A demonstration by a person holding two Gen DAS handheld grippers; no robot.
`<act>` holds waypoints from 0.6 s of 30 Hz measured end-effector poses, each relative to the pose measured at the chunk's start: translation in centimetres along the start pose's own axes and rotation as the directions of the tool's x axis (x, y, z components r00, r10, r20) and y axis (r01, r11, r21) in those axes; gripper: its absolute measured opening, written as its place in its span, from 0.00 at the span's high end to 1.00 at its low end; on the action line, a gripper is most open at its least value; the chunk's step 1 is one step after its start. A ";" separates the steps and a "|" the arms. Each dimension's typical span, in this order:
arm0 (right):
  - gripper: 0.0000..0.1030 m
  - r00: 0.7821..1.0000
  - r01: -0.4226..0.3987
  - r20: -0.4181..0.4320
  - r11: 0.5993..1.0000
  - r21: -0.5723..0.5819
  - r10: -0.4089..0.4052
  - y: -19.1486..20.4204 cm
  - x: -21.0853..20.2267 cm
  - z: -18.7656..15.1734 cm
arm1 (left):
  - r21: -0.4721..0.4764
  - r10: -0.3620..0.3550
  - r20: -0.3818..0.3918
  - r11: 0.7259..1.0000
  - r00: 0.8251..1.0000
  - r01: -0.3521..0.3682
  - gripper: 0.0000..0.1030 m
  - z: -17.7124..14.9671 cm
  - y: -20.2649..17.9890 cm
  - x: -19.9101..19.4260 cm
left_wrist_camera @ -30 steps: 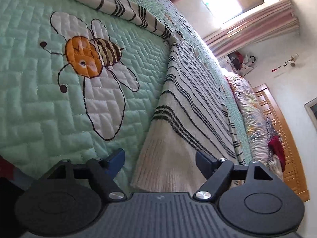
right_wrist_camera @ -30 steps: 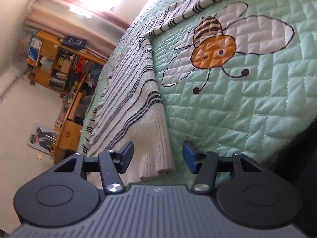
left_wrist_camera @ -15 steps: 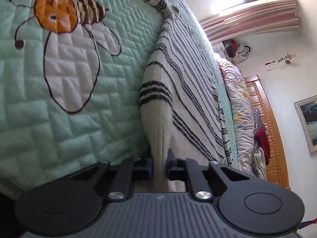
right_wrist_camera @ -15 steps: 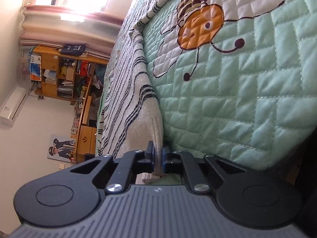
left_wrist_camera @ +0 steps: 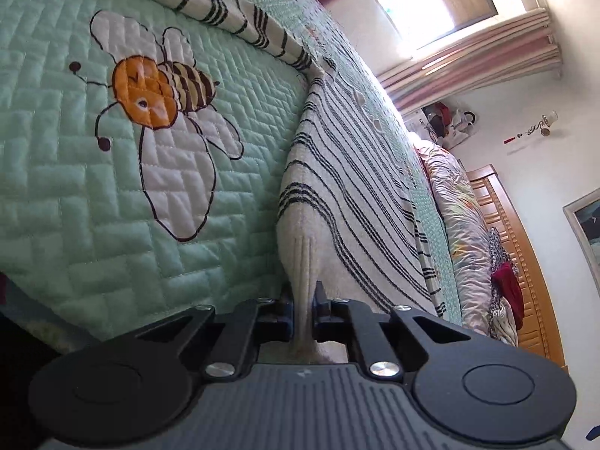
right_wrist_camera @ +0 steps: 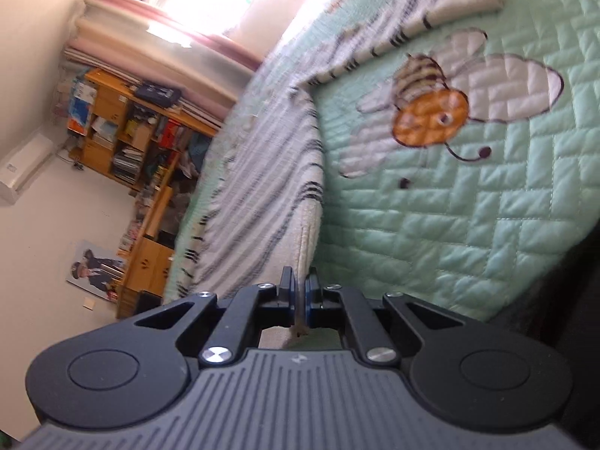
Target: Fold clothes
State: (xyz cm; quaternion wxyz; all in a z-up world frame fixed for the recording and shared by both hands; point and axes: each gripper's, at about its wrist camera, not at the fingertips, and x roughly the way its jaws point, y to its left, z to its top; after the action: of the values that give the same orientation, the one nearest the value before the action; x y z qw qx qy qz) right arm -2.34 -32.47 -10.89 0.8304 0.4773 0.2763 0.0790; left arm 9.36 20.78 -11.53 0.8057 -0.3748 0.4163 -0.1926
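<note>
A white sweater with thin black stripes (left_wrist_camera: 360, 187) lies spread on a mint green quilt (left_wrist_camera: 75, 195). My left gripper (left_wrist_camera: 303, 302) is shut on the ribbed hem at one bottom corner, and the pinched cloth rises off the bed. One sleeve (left_wrist_camera: 225, 15) stretches away across the quilt. My right gripper (right_wrist_camera: 299, 292) is shut on the hem at the other bottom corner of the sweater (right_wrist_camera: 262, 195), which is lifted and blurred. The other sleeve (right_wrist_camera: 431, 15) lies out to the far right.
An orange bee pattern (left_wrist_camera: 157, 93) is stitched on the quilt beside the sweater. A bunched flowery duvet (left_wrist_camera: 461, 225) lies by the wooden headboard (left_wrist_camera: 525, 262). A wooden bookshelf (right_wrist_camera: 123, 138) stands beyond the bed. The quilt's near edge drops off below the grippers.
Both grippers went from open around the hem to shut on it. They have since lifted the bottom corners off the bed, and the right view is blurred by motion.
</note>
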 end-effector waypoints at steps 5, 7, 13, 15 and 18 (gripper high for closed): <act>0.95 1.000 -0.015 0.016 1.000 -0.010 0.016 1.7 -2.4 -0.2 | 0.019 -0.031 0.019 0.999 0.999 0.031 0.92 -0.9 -0.2 -2.9; 0.95 1.000 0.014 -0.005 1.000 0.017 -0.014 0.5 -1.6 -0.7 | 0.008 0.001 0.007 1.000 1.000 -0.001 0.92 -1.1 0.8 -2.3; 0.91 0.980 0.188 -0.074 0.982 0.007 -0.187 -2.3 0.6 -2.8 | 0.013 0.044 -0.011 0.999 0.999 -0.044 0.88 -2.2 2.8 -1.9; 0.90 0.978 0.206 -0.015 0.978 -0.040 -0.207 -1.6 -0.7 -2.4 | 0.046 0.075 0.009 0.996 0.997 -0.076 0.84 -2.1 2.5 -3.1; 0.90 0.972 0.229 0.080 0.968 -0.101 -0.221 -0.4 -2.7 -1.2 | 0.058 0.080 0.065 0.995 0.995 -0.084 0.81 -1.6 2.5 -5.5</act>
State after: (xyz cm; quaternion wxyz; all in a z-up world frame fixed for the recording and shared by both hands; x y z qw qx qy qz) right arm -5.23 -32.85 -10.63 0.8678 0.3992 0.2953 -0.0170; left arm 4.85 25.15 -11.14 0.8366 -0.3383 0.4000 -0.1601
